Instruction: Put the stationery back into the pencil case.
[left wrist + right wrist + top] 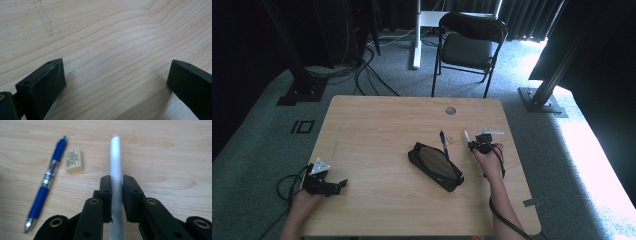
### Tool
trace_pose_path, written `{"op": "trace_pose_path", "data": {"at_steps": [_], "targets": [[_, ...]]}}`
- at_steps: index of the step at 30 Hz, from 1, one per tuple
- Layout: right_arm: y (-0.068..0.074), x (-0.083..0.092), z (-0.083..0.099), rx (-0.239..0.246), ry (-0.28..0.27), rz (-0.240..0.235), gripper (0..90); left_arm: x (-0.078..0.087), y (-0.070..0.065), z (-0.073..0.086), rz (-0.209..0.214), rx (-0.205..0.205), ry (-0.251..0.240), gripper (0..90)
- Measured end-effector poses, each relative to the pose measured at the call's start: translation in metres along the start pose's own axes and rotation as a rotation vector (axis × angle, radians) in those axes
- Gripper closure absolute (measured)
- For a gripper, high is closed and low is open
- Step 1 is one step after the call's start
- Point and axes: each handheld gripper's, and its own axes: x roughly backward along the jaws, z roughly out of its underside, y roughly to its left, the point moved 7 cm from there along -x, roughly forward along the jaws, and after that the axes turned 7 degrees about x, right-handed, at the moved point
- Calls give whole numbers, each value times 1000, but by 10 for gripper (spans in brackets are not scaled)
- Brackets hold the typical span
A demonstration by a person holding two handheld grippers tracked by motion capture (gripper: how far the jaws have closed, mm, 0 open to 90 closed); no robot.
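Right of centre in the high view: right gripper [475, 145] raised over the table [377, 125] with a pale stick, black pencil case [435, 166] lying open just left; left gripper [329, 186] idle at lower left. Wide apart and empty over bare wood in the left gripper view. Clenched on the white pen [117, 170] mid-frame in the right gripper view, blue pen [47, 180] and eraser [73, 160] at left — pick-up step, probably; next, carrying it to the case.
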Motion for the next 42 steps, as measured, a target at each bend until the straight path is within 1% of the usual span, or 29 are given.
{"op": "trace_pose_path", "data": {"at_steps": [6, 9, 13, 15, 17, 19, 21, 26, 28, 32, 40, 42], "targets": [[3, 12, -6, 19, -21, -20, 785, 0, 0, 0, 1, 0, 0, 21], [5, 17, -9, 12, -37, -47, 784, 0, 0, 0, 1, 0, 0, 21], [9, 23, -13, 35, -52, -48, 784, 0, 0, 0, 1, 0, 0, 21], [12, 27, -15, 37, -62, -59, 784, 0, 0, 0, 0, 0, 0, 21], [15, 30, -17, 54, -64, -61, 784, 0, 0, 0, 0, 0, 0, 21], [20, 34, -20, 56, -76, -75, 784, 0, 0, 0, 1, 0, 0, 21], [24, 38, -22, 71, -83, -80, 785, 0, 0, 0, 1, 0, 0, 21], [38, 48, -28, 91, -103, -121, 785, 0, 0, 0, 1, 0, 0, 21], [43, 51, -29, 108, -108, -129, 784, 0, 0, 0, 1, 0, 0, 21], [54, 55, -32, 125, -116, -158, 785, 0, 0, 0, 1, 0, 0, 21], [85, 66, -35, 182, -129, -239, 784, 0, 0, 0, 0, 0, 0, 21], [91, 68, -35, 204, -128, -249, 784, 0, 0, 0, 1, 0, 0, 21]]}}
